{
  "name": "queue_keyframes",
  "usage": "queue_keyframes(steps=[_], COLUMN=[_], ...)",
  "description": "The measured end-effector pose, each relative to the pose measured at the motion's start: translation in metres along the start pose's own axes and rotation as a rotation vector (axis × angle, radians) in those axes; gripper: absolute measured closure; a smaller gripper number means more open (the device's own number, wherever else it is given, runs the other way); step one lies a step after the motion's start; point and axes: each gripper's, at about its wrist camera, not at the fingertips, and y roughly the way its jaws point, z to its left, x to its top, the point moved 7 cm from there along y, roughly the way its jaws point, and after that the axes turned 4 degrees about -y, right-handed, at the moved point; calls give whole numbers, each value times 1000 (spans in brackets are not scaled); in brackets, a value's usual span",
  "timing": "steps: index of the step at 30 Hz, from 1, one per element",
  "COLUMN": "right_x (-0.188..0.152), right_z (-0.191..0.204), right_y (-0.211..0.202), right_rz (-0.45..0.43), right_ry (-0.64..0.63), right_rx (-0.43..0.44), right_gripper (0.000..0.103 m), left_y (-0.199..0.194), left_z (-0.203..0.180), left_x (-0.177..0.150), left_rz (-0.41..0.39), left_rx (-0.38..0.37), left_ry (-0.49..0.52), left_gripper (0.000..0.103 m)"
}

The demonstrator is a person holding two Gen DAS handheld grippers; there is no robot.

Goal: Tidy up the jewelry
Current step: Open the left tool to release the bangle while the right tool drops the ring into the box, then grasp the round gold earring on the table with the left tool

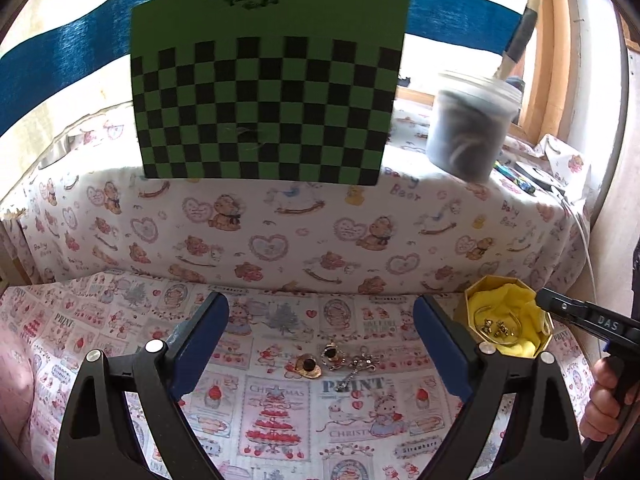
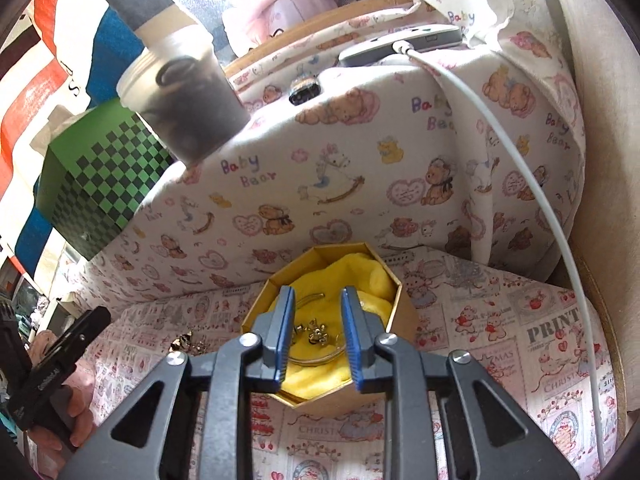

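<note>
The right gripper (image 2: 316, 338) hovers over the gold box (image 2: 404, 312), jaws parted, nothing pinched. The left gripper (image 1: 320, 340) is spread wide above the loose jewelry (image 1: 332, 362) on the printed cloth (image 1: 120, 320). Lower the left gripper squarely over one piece and close slowly to avoid snagging the neighbouring ones.

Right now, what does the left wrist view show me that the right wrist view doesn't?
Left wrist only: the loose pieces on the cloth shown clearly, a heart-shaped brooch, a ring and a silver pendant, between the open left gripper fingers.

Right wrist only: a white cable and its grey adapter, and the right gripper open over the box.

Both: the yellow-lined gold box, the green checkered box and the plastic tub.
</note>
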Motion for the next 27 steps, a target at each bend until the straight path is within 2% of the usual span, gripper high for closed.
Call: queue_keyframes(steps=[2,4,6,9,15,17,18,20,21,22,24,27], right_x=[2,4,5,5,3,1,0,-1,-1,-2,-2,-1], right_z=[1,4,9,15,26,26,25,23,23,21,20,19], right_y=[-6,-12,-17,-23,-23,-19,-17,-15,-14,-13,-12,-12], right_rz=[-18,-41,-54,-96,-120,-110,-107,-104,-103,-102,-100,-96], right_ry=[-5,-18,-33,-53,-107,-115,-114,-116,-119,-120,-116,-113], right_rx=[-6,-10,-10,-41,-83,-91,-100,-117,-124,-130,-136,-137], right_gripper=[78,70,68,53,46,45,44,44,43,43,43,43], left_y=[-2,-4,-1,11,34,42,48,60,64,68,72,75], left_z=[3,7,11,20,27,26,26,25,25,26,26,24], left_x=[2,5,5,1,-12,-18,-22,-33,-37,-40,-44,-48], left_rz=[-11,-27,-24,31,119,156,187,267,290,307,323,332], left_rx=[1,5,20,24,10,0,-15,-49,-63,-70,-62,-54], left_ry=[-9,-8,-4,-35,-50,-46,-47,-62,-73,-81,-78,-64], left_gripper=[11,11,11,11,12,28,32,51,56,60,61,69])
